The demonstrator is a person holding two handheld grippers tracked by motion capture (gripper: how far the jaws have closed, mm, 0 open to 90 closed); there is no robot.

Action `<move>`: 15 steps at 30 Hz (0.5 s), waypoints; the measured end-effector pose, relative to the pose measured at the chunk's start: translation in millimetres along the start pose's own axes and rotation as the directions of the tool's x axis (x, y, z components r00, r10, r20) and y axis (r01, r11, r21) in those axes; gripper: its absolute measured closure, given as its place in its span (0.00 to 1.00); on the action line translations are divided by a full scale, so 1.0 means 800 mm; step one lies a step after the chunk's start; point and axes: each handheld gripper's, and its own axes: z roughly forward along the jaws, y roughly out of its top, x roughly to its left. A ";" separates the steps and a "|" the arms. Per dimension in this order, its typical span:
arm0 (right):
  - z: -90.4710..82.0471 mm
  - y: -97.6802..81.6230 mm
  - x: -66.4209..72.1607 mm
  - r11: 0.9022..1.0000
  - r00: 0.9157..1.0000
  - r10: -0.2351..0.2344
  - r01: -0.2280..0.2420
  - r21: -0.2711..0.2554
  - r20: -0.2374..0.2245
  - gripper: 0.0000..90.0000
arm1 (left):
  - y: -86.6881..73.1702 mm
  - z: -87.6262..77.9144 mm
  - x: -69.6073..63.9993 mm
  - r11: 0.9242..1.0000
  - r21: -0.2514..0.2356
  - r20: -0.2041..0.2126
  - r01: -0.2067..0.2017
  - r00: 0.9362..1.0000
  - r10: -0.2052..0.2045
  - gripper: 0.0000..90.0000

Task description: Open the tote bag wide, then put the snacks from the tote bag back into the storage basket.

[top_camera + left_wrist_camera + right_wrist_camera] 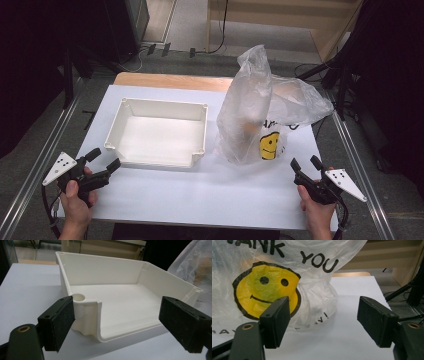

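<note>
Tabletop (165,200), covered in white, is carrying two things side by side and filling most of the high view. Largest on it is a clear plastic bag (260,117), standing right of centre, bulging with something pale inside that cannot be made out, its crumpled top rising and spreading toward the far right; a yellow smiley face and the words "THANK YOU" are showing on the side facing the person. Just left of the bag, near but apparently not touching it, a shallow white tray (202,131) is sitting with nothing in it, its long axis running left to right across the tabletop. Smaller again, the left hand-held gripper (102,159) is hovering off the tray's near left corner, pointing toward it; in the left gripper view that rounded corner is lying just ahead of the spread jaws, and nothing is sitting between them. The right hand-held gripper (303,164) is waiting at the near right, aiming up and left at the bag's printed face, which is lying just ahead of it; its jaws are likewise standing wide apart, touching and holding nothing. Judging by position, each hand is nearer its own thing: left to the tray, right to the bag.
</note>
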 end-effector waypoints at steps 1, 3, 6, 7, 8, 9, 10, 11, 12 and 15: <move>0.000 0.000 0.005 1.000 1.000 -0.009 0.009 0.012 -0.012 0.31 | 0.001 0.001 -0.003 1.000 -0.004 0.004 -0.002 1.000 0.002 0.15; 0.001 0.001 0.007 1.000 1.000 -0.016 0.017 0.015 -0.013 0.32 | 0.002 0.001 -0.005 1.000 -0.002 0.002 -0.005 1.000 0.005 0.15; 0.000 0.007 0.015 1.000 0.999 0.007 -0.006 0.018 -0.037 0.33 | 0.007 0.004 -0.012 1.000 -0.003 0.002 0.000 1.000 0.000 0.15; 0.000 0.010 0.017 1.000 0.999 0.006 -0.005 0.016 -0.040 0.33 | 0.011 0.007 -0.018 1.000 0.000 -0.003 -0.007 1.000 0.007 0.15; 0.000 0.010 0.017 1.000 0.999 0.006 -0.005 0.016 -0.040 0.33 | 0.011 0.007 -0.018 1.000 0.000 -0.003 -0.007 1.000 0.007 0.15; -0.001 0.013 0.020 1.000 0.999 0.009 -0.008 0.014 -0.039 0.33 | 0.012 0.008 -0.021 1.000 0.001 -0.004 -0.011 1.000 0.011 0.15; -0.001 0.021 0.025 1.000 0.999 0.007 -0.007 0.009 -0.038 0.34 | 0.016 0.012 -0.029 1.000 0.011 -0.001 -0.025 1.000 0.025 0.15; -0.001 0.021 0.025 1.000 0.999 0.007 -0.007 0.009 -0.038 0.34 | 0.016 0.012 -0.029 1.000 0.011 -0.001 -0.025 1.000 0.025 0.15; 0.001 0.028 0.031 1.000 0.999 0.006 -0.005 0.016 -0.045 0.34 | 0.018 0.015 -0.036 1.000 0.009 0.012 -0.025 1.000 0.025 0.15; 0.004 0.036 0.036 1.000 0.999 0.004 -0.003 0.020 -0.048 0.35 | 0.021 0.018 -0.045 1.000 0.004 0.055 -0.020 0.998 0.020 0.15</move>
